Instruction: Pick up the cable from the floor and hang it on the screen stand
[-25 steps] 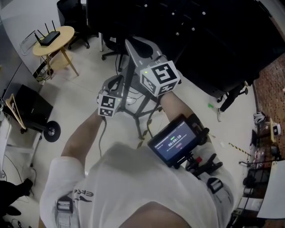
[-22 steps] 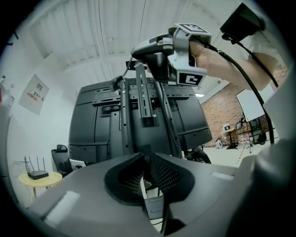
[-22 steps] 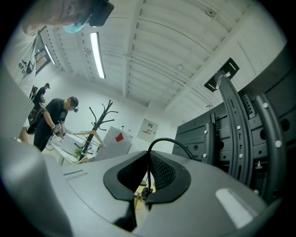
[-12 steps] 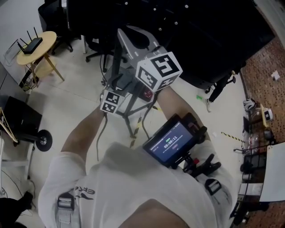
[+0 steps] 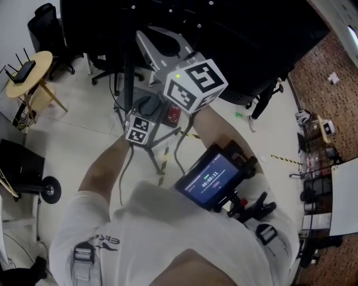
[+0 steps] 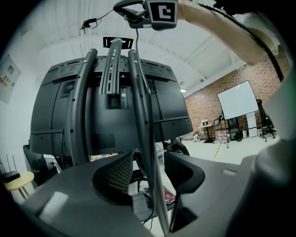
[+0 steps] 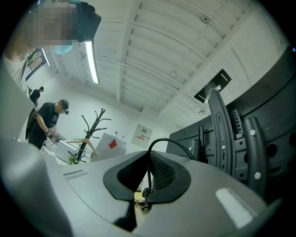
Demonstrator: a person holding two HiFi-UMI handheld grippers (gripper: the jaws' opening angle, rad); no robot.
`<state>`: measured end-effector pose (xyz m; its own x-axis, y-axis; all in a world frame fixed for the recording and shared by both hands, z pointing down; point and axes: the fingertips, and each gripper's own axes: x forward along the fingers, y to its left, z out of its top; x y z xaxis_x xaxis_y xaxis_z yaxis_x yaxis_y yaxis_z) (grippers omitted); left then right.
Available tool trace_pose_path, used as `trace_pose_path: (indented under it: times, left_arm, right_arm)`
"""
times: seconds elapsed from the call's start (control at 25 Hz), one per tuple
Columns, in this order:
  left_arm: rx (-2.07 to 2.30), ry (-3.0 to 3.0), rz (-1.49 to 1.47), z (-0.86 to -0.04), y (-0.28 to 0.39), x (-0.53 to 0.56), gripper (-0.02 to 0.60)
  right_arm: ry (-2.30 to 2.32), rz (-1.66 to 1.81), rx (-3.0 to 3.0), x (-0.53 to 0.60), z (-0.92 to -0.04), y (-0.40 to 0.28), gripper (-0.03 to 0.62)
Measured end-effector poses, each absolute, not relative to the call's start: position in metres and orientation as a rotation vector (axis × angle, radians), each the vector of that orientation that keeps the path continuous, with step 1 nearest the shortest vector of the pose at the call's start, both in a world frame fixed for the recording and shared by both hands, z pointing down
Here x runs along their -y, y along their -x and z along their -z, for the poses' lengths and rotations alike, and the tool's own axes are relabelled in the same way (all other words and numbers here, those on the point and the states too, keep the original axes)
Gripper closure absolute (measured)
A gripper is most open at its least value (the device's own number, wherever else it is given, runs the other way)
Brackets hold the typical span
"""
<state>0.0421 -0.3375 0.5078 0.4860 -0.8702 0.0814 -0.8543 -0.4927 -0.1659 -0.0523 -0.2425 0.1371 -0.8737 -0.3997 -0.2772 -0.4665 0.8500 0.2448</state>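
In the head view, the black screen (image 5: 251, 44) stands on a stand with grey legs (image 5: 154, 156). My right gripper (image 5: 159, 47) is held high by the screen's back. It is shut on a thin black cable (image 7: 169, 141) that loops up out of its jaws. The left gripper view shows the right gripper (image 6: 134, 11) overhead, with the cable (image 6: 147, 115) hanging down from it along a stand tube (image 6: 134, 92). My left gripper (image 6: 148, 173), lower at the stand (image 5: 146, 106), has just been opening. Cable and tube pass between its jaws, and the pads press on neither.
A round yellow table with a router (image 5: 25, 70), an office chair (image 5: 45, 17) and a black wheeled case (image 5: 22, 162) stand to the left. A red flat object (image 5: 173, 114) lies at the stand's base. A person (image 7: 46, 120) and a coat rack (image 7: 90, 125) are far off.
My right gripper has risen towards the top of the stand with the cable. My left gripper has shifted lower along the stand. The head view has swung to the right.
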Motion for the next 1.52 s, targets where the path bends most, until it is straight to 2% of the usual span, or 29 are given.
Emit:
trace_pose_path:
  times: [0.16, 0.36, 0.56, 0.8, 1.12, 1.52]
  left_arm:
    - [-1.516, 2.61, 0.253, -0.513, -0.049, 0.345, 0.403]
    - [-1.576, 2.56, 0.234, -0.505, -0.051, 0.358, 0.547]
    - [-1.62, 2.542, 0.258, -0.497, -0.051, 0.369, 0.555]
    - [-1.714, 2.444, 0.249, -0.473, 0.015, 0.36, 0.558]
    - [-1.796, 2.237, 0.141, -0.367, 0.113, 0.356, 0.568]
    - [-1.704, 2.019, 0.009, -0.195, 0.159, 0.359, 0.569]
  right_arm:
    - [0.668, -0.454, -2.784, 0.238, -0.125, 0.046, 0.563]
    - [0.685, -0.436, -2.749, 0.247, -0.105, 0.023, 0.563]
    - [0.723, -0.348, -2.692, 0.276, -0.088, -0.018, 0.563]
    - [0.796, -0.198, -2.561, 0.296, -0.08, -0.065, 0.563]
    - [0.845, -0.063, -2.371, 0.315, -0.066, -0.128, 0.562]
    - [0.836, -0.045, -2.217, 0.319, -0.034, -0.174, 0.562]
